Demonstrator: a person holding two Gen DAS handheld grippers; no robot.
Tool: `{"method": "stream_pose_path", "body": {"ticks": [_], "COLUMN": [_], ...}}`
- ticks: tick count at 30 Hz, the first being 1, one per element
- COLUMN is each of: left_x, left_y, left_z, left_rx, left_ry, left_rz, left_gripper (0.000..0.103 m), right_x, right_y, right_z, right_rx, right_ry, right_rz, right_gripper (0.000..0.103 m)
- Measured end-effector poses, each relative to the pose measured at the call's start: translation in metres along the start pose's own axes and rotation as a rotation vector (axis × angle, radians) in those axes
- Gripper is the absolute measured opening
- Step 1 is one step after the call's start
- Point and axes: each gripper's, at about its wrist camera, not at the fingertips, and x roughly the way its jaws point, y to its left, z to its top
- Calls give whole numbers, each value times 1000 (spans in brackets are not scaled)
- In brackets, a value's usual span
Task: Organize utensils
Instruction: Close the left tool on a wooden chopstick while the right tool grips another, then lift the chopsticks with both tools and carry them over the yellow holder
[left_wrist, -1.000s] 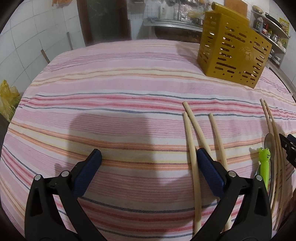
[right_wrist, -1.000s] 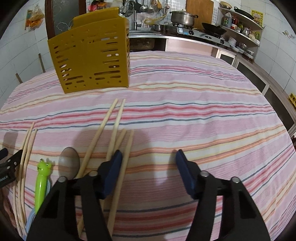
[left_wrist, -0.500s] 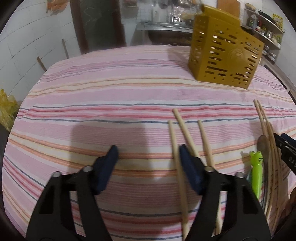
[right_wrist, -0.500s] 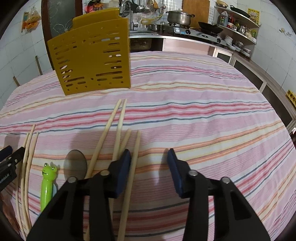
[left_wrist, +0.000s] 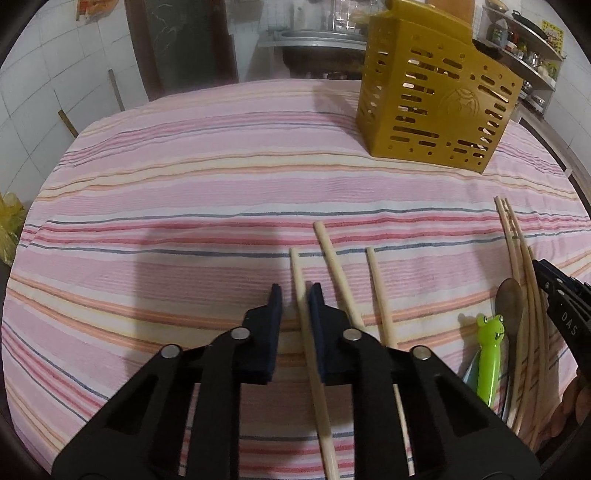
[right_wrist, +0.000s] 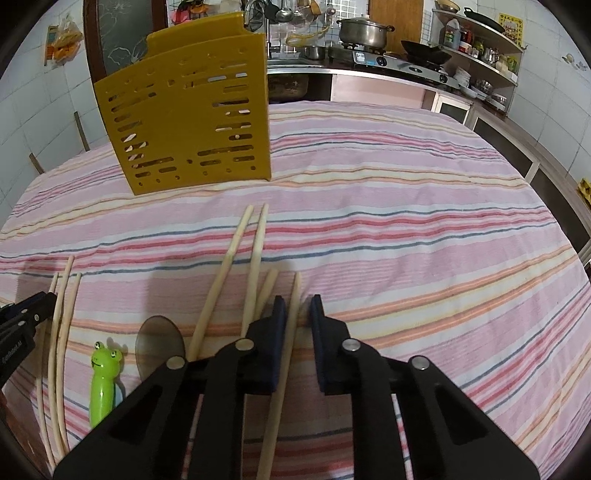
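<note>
Wooden chopsticks lie in groups on the striped cloth. My left gripper (left_wrist: 295, 295) has nearly closed around the leftmost chopstick (left_wrist: 300, 284), which lies between its blue pads; two more chopsticks (left_wrist: 334, 262) lie just to the right. My right gripper (right_wrist: 298, 308) has nearly closed around the rightmost chopstick (right_wrist: 291, 321) of its group. A yellow slotted utensil holder (left_wrist: 439, 92) stands upright at the far side, also in the right wrist view (right_wrist: 184, 122). A green frog-handled utensil (left_wrist: 489, 354) and a spoon (left_wrist: 511, 302) lie between the grippers.
A thin bundle of chopsticks (left_wrist: 521, 266) lies beside the spoon, and also shows in the right wrist view (right_wrist: 59, 332). The table's right edge (right_wrist: 554, 206) drops off toward kitchen cabinets. A stove and pots (right_wrist: 369, 33) stand behind the table.
Both grippers have closed from wide open to a narrow gap, each now flanking one chopstick. Both shifted slightly sideways to centre on it.
</note>
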Motion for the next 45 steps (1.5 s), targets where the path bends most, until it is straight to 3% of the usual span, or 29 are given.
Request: {"method": "stream_pose_path", "body": {"ticks": [2, 11, 24, 33, 45], "left_x": [2, -10, -98, -153, -174], "left_y": [-1, 5, 21, 21, 18], "left_z": [1, -7, -16, -35, -48], "left_rx": [-3, -22, -62, -78, -72], "left_ry": [-1, -50, -359, -546, -627], "left_rz": [10, 10, 23, -4, -8], "left_gripper": [7, 4, 4, 4, 4], "right_x": [1, -12, -85, -123, -152], "right_y": [-1, -11, -21, -17, -18], "right_z": [2, 6, 16, 5, -5], "right_rx": [-5, 22, 32, -4, -25], "right_ry": [2, -47, -345, -505, -603], "right_rz": [2, 40, 170, 173, 188], "right_gripper": [11, 6, 6, 6, 6]}}
